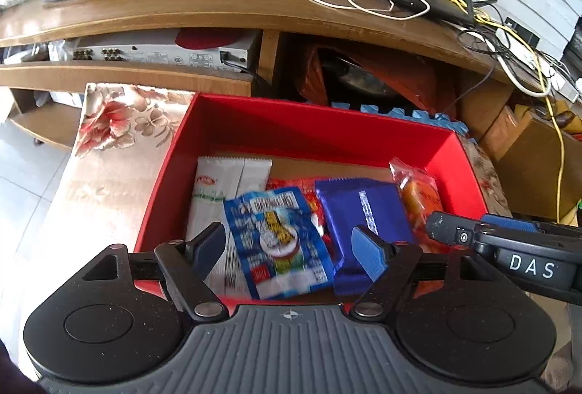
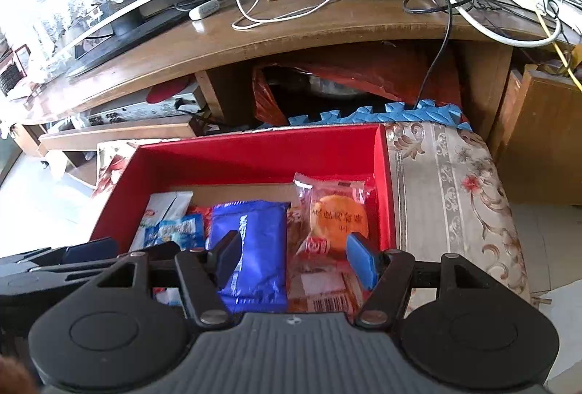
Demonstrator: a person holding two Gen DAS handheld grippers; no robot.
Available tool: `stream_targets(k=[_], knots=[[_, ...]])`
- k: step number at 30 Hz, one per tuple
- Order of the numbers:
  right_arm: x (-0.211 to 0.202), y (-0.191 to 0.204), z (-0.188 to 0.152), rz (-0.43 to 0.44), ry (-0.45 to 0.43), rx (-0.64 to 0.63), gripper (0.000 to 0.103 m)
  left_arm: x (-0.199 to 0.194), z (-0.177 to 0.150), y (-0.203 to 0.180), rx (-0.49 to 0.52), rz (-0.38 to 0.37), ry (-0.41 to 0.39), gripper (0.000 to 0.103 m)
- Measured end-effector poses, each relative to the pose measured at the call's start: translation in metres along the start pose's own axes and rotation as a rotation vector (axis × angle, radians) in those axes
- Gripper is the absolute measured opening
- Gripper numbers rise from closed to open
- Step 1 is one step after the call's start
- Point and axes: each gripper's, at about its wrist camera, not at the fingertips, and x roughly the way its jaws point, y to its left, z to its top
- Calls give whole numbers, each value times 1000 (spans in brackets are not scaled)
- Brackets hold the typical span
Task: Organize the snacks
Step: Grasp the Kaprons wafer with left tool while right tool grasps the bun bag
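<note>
A red box (image 1: 309,136) (image 2: 254,154) sits on a floral cloth and holds several snack packs. A light blue printed packet (image 1: 280,241) (image 2: 174,230) looks blurred between the fingers of my left gripper (image 1: 291,250), which is open just above the box's near edge. A white packet (image 1: 222,190), a dark blue packet (image 1: 363,212) (image 2: 251,241) and an orange pastry pack (image 1: 418,201) (image 2: 336,223) lie beside it. My right gripper (image 2: 296,256) is open above the dark blue packet and the pastry pack, holding nothing.
A wooden TV stand (image 1: 236,16) (image 2: 291,30) rises behind the box, with a monitor base, a router and tangled cables on top. A silver player (image 1: 163,54) sits on its shelf. Blue foam mat edge (image 2: 382,114) lies behind the box. Floral cloth (image 2: 454,183) extends right.
</note>
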Motion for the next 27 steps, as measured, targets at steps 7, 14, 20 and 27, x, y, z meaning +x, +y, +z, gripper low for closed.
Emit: stream_targets(k=[7, 14, 20, 27], knots=[[-21, -3, -17, 1, 4, -1, 60, -20, -30, -2, 17, -38, 27, 85], [-41, -8, -35, 26, 7, -9, 60, -16, -65, -8, 8, -42, 98, 85], [-44, -7, -42, 56, 22, -30, 61, -6, -81, 0, -108, -2, 153, 85], [-51, -8, -46, 115, 35, -43, 61, 5, -80, 7, -287, 46, 151, 86]])
